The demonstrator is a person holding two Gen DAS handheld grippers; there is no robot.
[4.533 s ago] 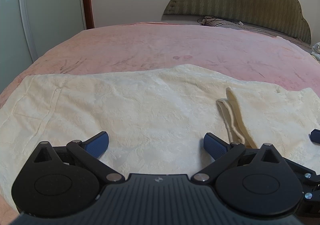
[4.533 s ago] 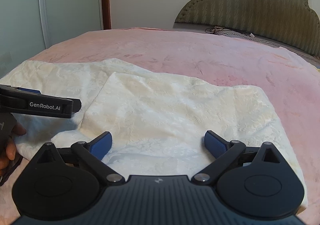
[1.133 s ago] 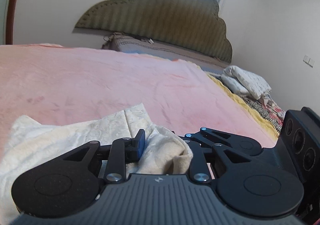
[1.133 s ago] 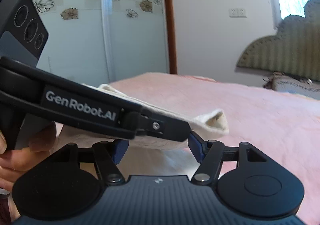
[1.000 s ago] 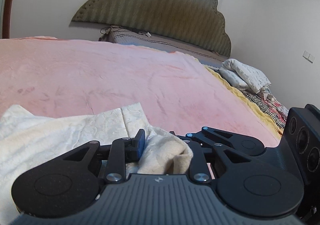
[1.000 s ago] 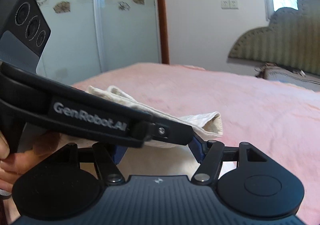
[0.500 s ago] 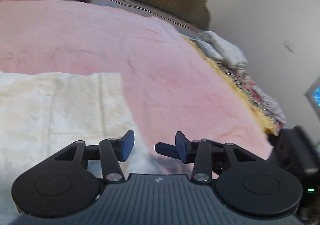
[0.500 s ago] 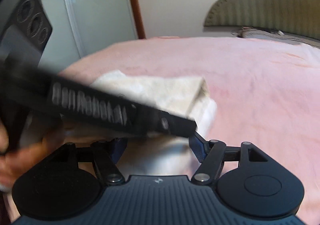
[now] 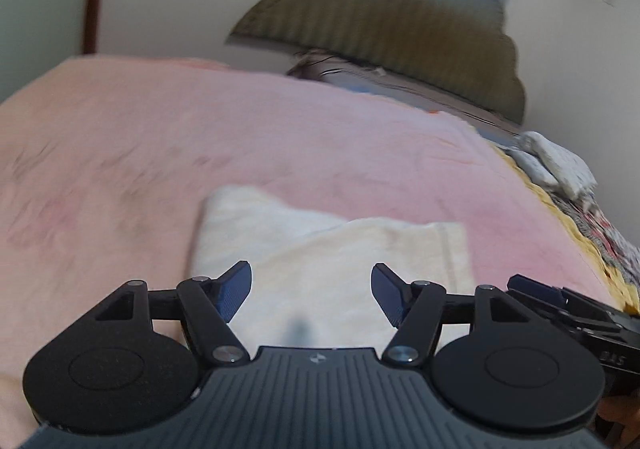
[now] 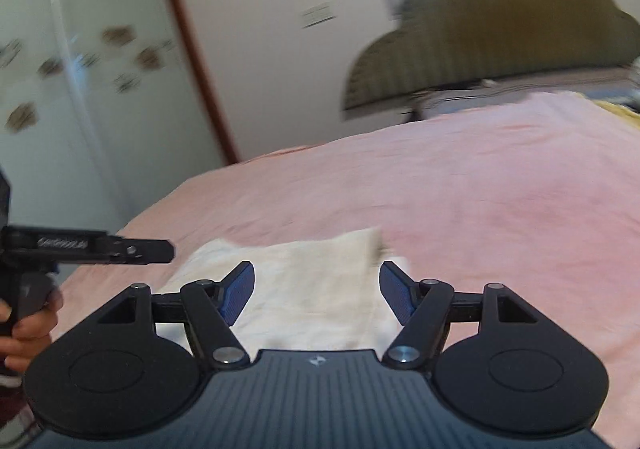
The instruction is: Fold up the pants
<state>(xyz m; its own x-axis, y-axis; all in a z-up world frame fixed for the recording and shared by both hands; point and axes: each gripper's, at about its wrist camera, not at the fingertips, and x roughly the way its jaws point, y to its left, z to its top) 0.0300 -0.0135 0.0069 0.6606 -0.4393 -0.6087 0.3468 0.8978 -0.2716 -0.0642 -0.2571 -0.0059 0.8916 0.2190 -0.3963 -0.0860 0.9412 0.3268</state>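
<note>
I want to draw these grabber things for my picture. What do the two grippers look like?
Both look the same. The left gripper and right gripper are black, with two thin hinged arms, silver screws, round black discs at the sides and a ribbed grey plate in the middle. The fingertips have dark blue pads. Seen from the side, the left gripper shows small white lettering, too blurred to read.

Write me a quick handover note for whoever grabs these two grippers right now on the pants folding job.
Left gripper: jaws opening, nothing clamped; the pants lie beyond and below them.
Right gripper: open, holding nothing, hovering over the same bundle.
Pants: cream, folded into a compact stack of layers on the pink bedspread, near the bed's front edge.
Done: the folds look made and the cloth is released.
Left: probably only checking and squaring the edges; the top layer sits slightly offset from the one below. Frames are blurred, so verify before touching.
</note>
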